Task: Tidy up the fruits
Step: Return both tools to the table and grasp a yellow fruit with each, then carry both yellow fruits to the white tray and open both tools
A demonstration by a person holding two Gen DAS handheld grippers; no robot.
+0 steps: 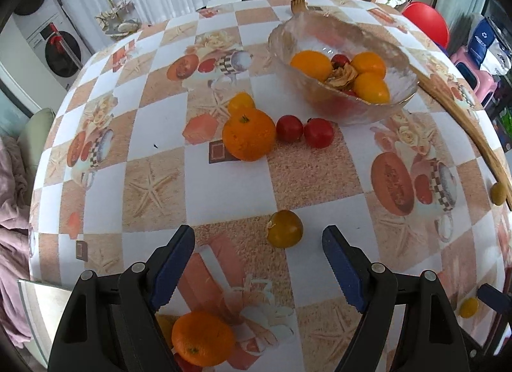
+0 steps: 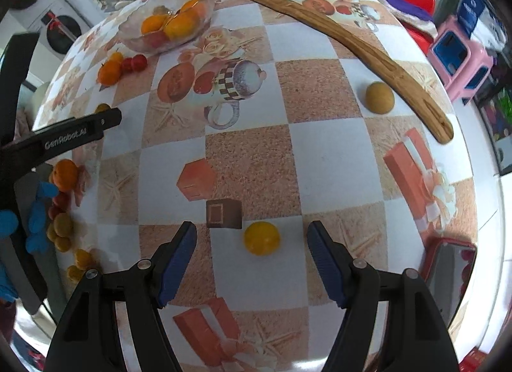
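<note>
Two grippers gaping wide, holding nothing. Left gripper [image 1: 257, 271] facing small yellow tomato [image 1: 284, 229] sitting on table [image 1: 224, 176]. Right gripper [image 2: 251, 266] facing yellow fruit [image 2: 261, 238]. Both probably light, smooth, squishy: squeezing round middle gently.

A glass bowl [image 1: 342, 71] sits at the far side of the table [image 1: 224, 186], holding several fruits. In front of it on the table lie a mandarin [image 1: 249, 135] and two small tomatoes [image 1: 305, 131]. A long wooden scratcher [image 2: 336, 42] lies to the bowl's right. Nearer, a small fruit [image 1: 284, 229] lies just ahead of the left gripper [image 1: 258, 244].
</note>
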